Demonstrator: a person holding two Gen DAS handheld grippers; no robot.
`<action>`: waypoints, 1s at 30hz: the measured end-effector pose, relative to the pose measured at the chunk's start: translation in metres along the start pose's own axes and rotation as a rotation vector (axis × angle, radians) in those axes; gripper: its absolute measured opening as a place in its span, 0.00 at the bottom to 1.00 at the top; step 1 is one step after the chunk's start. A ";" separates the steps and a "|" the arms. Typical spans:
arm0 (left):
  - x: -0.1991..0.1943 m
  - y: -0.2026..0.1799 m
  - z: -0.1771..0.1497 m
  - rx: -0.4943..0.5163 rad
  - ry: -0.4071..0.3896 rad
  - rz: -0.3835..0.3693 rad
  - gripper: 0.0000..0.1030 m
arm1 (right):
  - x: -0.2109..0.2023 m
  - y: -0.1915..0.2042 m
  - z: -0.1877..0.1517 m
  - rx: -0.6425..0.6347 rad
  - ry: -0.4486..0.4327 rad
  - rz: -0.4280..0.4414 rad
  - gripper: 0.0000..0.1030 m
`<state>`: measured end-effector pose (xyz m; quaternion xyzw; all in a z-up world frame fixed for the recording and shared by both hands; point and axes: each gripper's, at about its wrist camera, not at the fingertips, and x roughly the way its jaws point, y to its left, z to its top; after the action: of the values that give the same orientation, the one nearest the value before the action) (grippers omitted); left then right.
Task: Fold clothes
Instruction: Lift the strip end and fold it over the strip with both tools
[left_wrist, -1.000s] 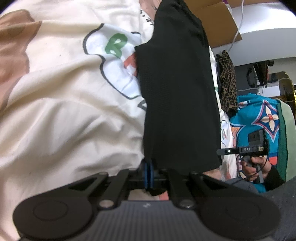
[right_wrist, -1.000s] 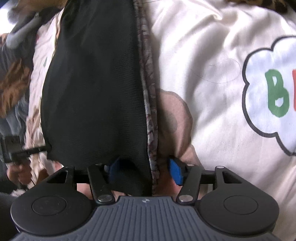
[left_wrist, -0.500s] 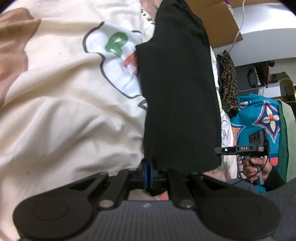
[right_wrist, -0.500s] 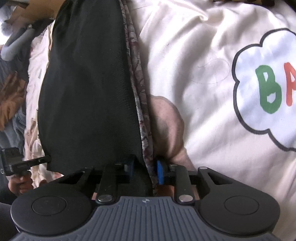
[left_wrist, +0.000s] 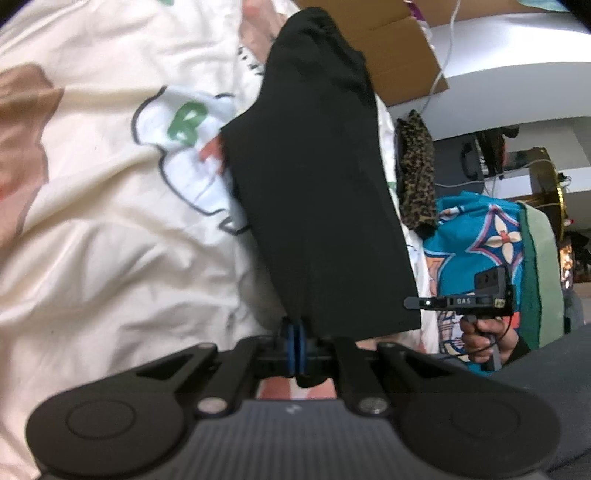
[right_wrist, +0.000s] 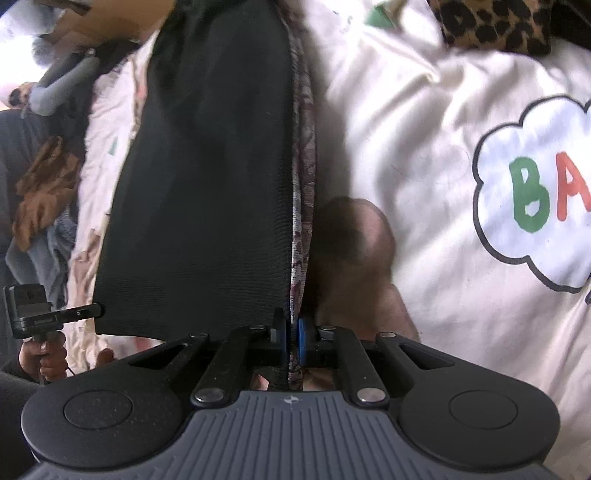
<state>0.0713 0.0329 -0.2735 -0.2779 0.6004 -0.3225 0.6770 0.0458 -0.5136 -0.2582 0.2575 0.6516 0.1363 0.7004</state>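
Right gripper (right_wrist: 291, 341) fingers have clamped the black garment (right_wrist: 207, 206), seemingly lifted; left gripper (left_wrist: 296, 345) stays pinched on it.

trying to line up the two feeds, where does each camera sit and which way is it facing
Left wrist: rides on the left gripper, looking down along its shut blue pads at the black garment on the printed bedsheet; the person's other hand with the right gripper shows at right.
Right wrist: rides on the right gripper, angled down at the same garment's patterned edge; the left gripper and its hand show at left.
Shared: garment, sheet's cloud print, leopard-print fabric.
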 end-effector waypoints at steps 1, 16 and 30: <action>-0.002 -0.002 0.000 0.001 0.000 -0.001 0.02 | -0.003 0.002 -0.001 -0.006 -0.004 0.008 0.04; -0.034 -0.018 -0.013 0.011 0.045 0.016 0.02 | -0.031 0.017 -0.023 -0.069 0.036 0.089 0.03; -0.033 -0.007 0.013 -0.065 -0.095 -0.034 0.02 | -0.044 0.008 -0.012 -0.027 -0.067 0.169 0.04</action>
<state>0.0808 0.0541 -0.2459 -0.3247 0.5730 -0.3008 0.6898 0.0300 -0.5274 -0.2171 0.3065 0.6018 0.1951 0.7112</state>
